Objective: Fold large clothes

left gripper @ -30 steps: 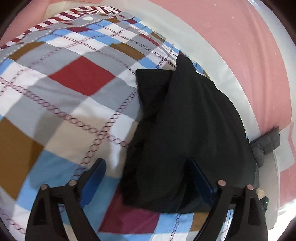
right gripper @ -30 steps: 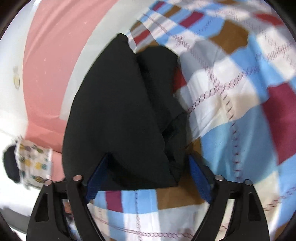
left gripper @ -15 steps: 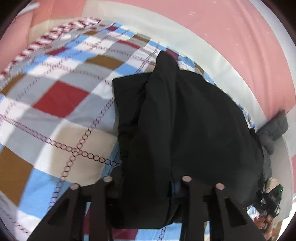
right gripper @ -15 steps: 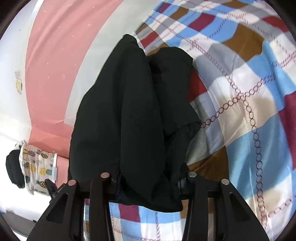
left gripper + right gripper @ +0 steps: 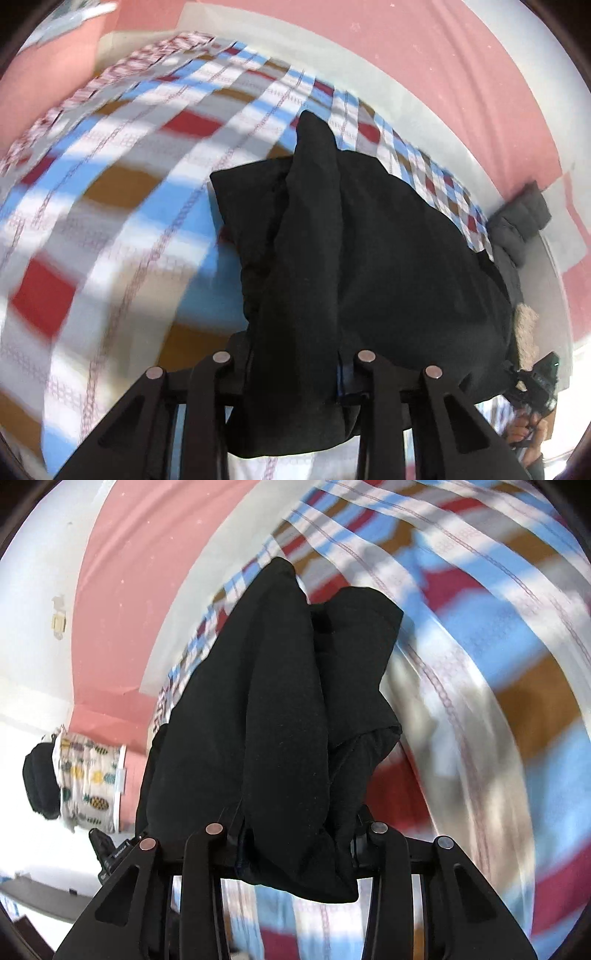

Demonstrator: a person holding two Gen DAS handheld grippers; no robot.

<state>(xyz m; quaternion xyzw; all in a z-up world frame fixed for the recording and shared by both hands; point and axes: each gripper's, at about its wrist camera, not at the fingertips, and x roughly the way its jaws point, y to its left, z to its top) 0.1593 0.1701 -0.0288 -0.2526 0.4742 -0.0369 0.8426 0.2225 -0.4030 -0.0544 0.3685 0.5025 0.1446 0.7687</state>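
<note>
A large black garment (image 5: 369, 251) lies bunched and partly folded on a checked bedspread (image 5: 110, 206). My left gripper (image 5: 295, 373) is shut on its near edge, the cloth bulging over the jaws. In the right wrist view the same black garment (image 5: 280, 709) hangs forward from my right gripper (image 5: 295, 845), which is shut on another part of the near edge. The fingertips of both grippers are buried in the fabric. The bedspread (image 5: 480, 701) is motion-blurred in both views.
A pink wall with a white band (image 5: 424, 74) runs behind the bed. A grey padded garment (image 5: 521, 221) lies at the bed's far right edge. A pineapple-print cloth (image 5: 88, 775) and a black bag (image 5: 37, 775) hang at the left.
Both grippers went from open around the garment's edge to shut on it. They have since lifted and swung with it, so the bedspread blurs.
</note>
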